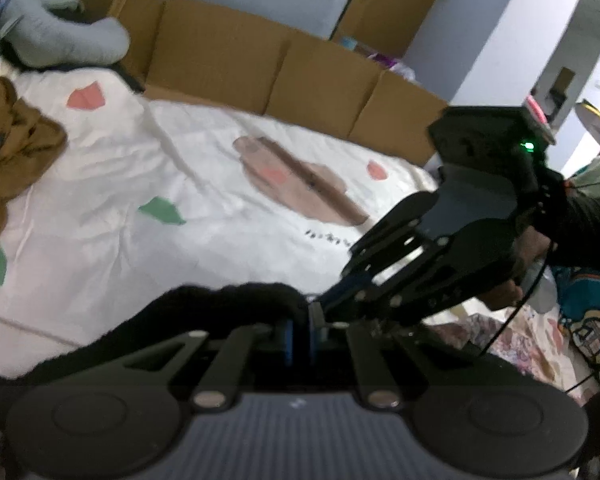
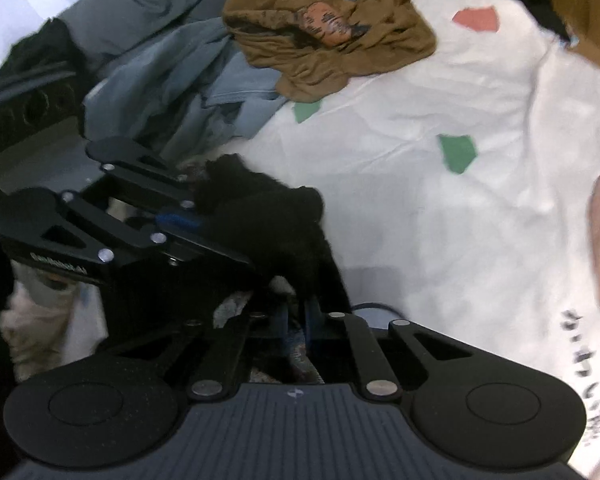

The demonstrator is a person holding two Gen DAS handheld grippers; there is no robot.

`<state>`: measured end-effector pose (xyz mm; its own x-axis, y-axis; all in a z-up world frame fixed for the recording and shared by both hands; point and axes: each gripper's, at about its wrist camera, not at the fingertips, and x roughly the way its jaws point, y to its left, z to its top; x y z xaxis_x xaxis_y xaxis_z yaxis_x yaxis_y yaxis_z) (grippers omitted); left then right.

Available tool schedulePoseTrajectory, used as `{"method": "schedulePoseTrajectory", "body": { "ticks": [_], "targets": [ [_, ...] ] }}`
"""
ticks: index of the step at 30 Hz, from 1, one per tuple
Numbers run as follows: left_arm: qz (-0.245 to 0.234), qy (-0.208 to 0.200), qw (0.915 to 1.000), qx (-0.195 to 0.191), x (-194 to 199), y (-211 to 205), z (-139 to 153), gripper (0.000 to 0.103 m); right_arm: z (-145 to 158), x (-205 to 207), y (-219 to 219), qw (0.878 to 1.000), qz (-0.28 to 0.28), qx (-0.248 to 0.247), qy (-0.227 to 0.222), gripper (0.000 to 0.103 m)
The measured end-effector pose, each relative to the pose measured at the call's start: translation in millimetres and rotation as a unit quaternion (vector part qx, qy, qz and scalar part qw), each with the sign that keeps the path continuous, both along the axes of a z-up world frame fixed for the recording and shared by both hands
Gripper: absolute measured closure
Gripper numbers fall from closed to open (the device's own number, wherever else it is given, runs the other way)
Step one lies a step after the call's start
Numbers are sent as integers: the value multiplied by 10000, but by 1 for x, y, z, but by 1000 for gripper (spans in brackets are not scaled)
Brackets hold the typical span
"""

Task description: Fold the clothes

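The left gripper [image 1: 300, 330] had its blue-padded fingers pressed together on the edge of a black fuzzy garment [image 1: 172, 320], which draped away to the left above the bed [image 1: 100, 184]. The right gripper [image 2: 298, 316] was likewise clamped on the same black fuzzy garment [image 2: 268, 220], the fabric bunched and rising from between its fingers. In the left wrist view the right gripper [image 1: 320, 308] met the left one almost tip to tip, both pinching the garment at nearly the same spot. A hand [image 1: 516, 264] in a dark sleeve held the right gripper's handle.

The bed carried a white cover printed with pink and green patches. A crumpled brown garment [image 2: 328, 40] lay on the cover, well apart from the grippers, with a heap of grey-blue clothes [image 2: 172, 80] just beside it. Flattened cardboard [image 1: 260, 68] stood along the far edge of the bed. A grey curved pillow [image 1: 60, 36] rested near the bed's far corner.
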<state>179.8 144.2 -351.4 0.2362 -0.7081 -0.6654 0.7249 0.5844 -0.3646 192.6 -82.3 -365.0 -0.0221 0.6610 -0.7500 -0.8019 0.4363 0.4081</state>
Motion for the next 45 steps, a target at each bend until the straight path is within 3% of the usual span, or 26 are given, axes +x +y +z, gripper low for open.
{"method": "schedulePoseTrajectory", "body": {
  "ticks": [8,14,18,23,26,31,40,45],
  "targets": [
    [783,-4,9948,647,17,38,2,86,-1,13,-20,9958,-599,-471,-503,99],
    [1294,-162,9807,1457,34,72,5,80,0,20,-28,9913,-876,-658,-723,100],
    [1550,-240,9694,1891,47,96,7,70,2,23,-34,9883,-1037,-753,-824,101],
    [1629,-63,9583,2345,59,123,-12,68,5,30,-43,9831,-1267,-909,-964,101],
    [1705,65,9565,2366,65,133,-21,68,7,35,-53,9801,-1436,-963,-975,101],
    [2039,228,9598,1915,74,140,-22,68,2,38,-67,9755,-1647,-1112,-947,101],
    [1829,403,9658,1792,92,113,-42,70,-4,41,-89,9708,-1902,-1203,-830,101],
    [1383,402,9681,2051,88,92,-54,68,-10,42,-102,9671,-2061,-1289,-755,101]
  ]
}}
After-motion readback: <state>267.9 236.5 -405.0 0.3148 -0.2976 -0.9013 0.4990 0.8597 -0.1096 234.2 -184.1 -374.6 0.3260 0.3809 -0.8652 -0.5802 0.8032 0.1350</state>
